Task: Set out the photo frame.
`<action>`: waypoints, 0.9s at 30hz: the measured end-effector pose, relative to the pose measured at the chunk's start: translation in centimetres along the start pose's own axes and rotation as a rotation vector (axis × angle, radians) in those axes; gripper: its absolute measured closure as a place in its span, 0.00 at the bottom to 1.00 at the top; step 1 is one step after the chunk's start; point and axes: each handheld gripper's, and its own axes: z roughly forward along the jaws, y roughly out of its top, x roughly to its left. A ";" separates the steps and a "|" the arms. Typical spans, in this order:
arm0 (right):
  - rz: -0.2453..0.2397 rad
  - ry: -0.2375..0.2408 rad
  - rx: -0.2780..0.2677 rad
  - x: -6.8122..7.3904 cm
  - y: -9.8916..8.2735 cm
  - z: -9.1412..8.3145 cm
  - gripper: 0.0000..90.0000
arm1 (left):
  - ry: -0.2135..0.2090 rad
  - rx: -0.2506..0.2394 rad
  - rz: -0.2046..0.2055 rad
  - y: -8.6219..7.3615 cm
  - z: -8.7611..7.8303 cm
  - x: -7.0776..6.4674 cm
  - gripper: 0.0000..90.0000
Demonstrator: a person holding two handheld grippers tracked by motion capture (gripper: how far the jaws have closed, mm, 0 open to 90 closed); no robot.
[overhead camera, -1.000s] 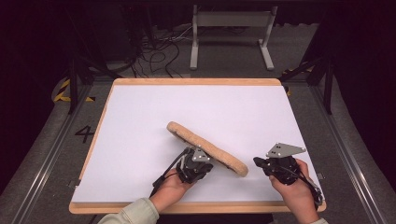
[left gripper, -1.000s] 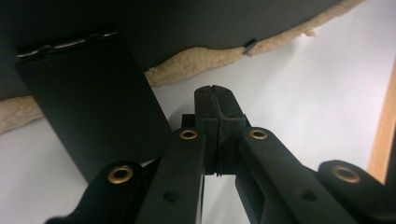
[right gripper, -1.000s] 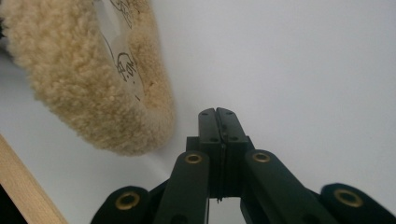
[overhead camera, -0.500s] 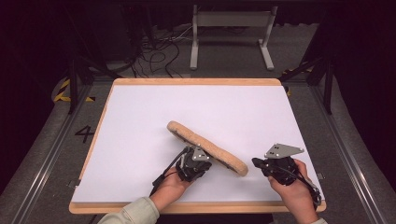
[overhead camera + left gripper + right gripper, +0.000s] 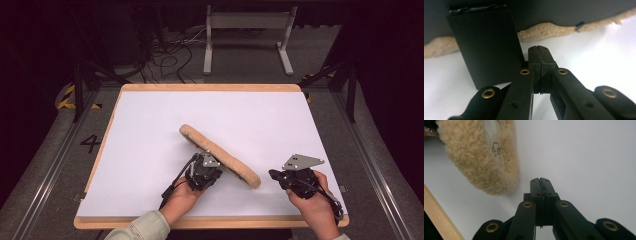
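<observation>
A long tan fleecy pad [image 5: 220, 155] lies slantwise on the white table [image 5: 150, 130], raised on its near side. My left gripper [image 5: 212, 164] is shut and empty, tucked against the pad's near edge. In the left gripper view its jaws [image 5: 539, 48] meet just short of the fleece edge [image 5: 541, 28], beside a black flat flap [image 5: 486, 47] under the pad's dark underside. My right gripper [image 5: 273, 174] is shut and empty, a little right of the pad's near end. In the right gripper view its tips [image 5: 540, 181] stop short of the fleecy rim [image 5: 474, 157].
The table's wooden rim [image 5: 210, 222] runs along the front, close to both hands. Bare white surface lies to the left and behind the pad. Beyond the table stand a metal frame [image 5: 247, 30] and loose cables [image 5: 165, 55] on the floor.
</observation>
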 end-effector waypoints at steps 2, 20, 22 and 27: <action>-0.001 0.000 -0.001 0.0 0.0 0.0 1.00 | 0.005 -0.001 -0.009 0.0 -0.1 0.6 1.00; -0.039 0.021 0.000 1.4 0.7 1.1 1.00 | 0.042 -0.031 -0.074 -0.3 -0.4 3.6 1.00; -0.049 0.025 -0.001 1.6 0.8 1.4 1.00 | 0.024 -0.035 -0.080 -0.4 -0.7 3.8 1.00; -0.070 0.047 0.006 2.2 1.2 2.8 1.00 | 0.011 -0.049 -0.072 -1.0 -2.2 3.6 0.99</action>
